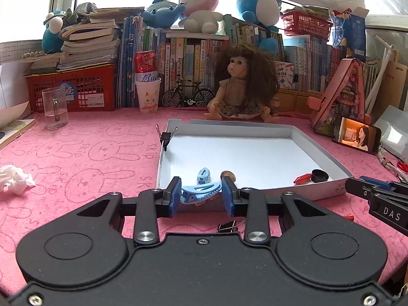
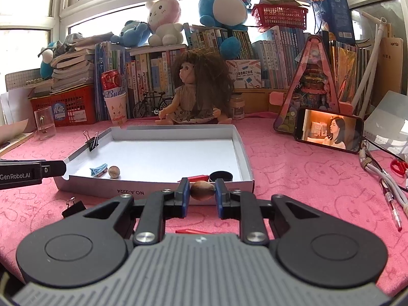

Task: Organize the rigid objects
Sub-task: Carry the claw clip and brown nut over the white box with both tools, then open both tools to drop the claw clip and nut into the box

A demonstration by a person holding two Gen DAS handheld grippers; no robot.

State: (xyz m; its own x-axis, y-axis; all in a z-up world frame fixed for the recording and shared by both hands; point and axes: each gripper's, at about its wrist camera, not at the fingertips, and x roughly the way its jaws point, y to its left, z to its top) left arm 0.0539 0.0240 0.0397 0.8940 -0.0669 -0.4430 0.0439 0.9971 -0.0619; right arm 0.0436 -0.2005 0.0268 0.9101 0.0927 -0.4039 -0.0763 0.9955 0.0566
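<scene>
A: What does each gripper hold now?

B: The left gripper (image 1: 201,195) is closed on a light blue hair clip (image 1: 200,191); its blue pads press the two ends. The right gripper (image 2: 202,190) is clamped on a brown nut (image 2: 202,190) (maybe a walnut, I cannot say for sure). Both hover just in front of the near wall of the white box lid (image 2: 243,150), above the pink cloth (image 1: 76,153).

A: Why there?

B: I think the lid serves as the collecting tray. Inside it lie already a second blue clip (image 2: 98,169), a second nut (image 2: 114,171), a black cap (image 2: 220,176) and a red piece (image 2: 197,177) that I cannot identify. So the same kinds seem to go in together, and each held thing looks ready to pass over the wall.

A: And the black clip on the wall?

B: A binder clip (image 1: 166,137) is clamped on the left wall near the far corner; I guess it stiffens that wall. Another binder clip (image 2: 73,207) lies on the cloth outside the lid, not yet sorted.

A: Any writing?

B: The lid front reads "NO.A-222A", upside down. The left gripper's side shows "GenRobot.AI" in the right view, and the right gripper shows "DAS" in the left view. The red can (image 2: 111,83) shows "Bud", the rest is hidden by the paper cup (image 2: 116,109). The cloth carries "SKIP".
</scene>
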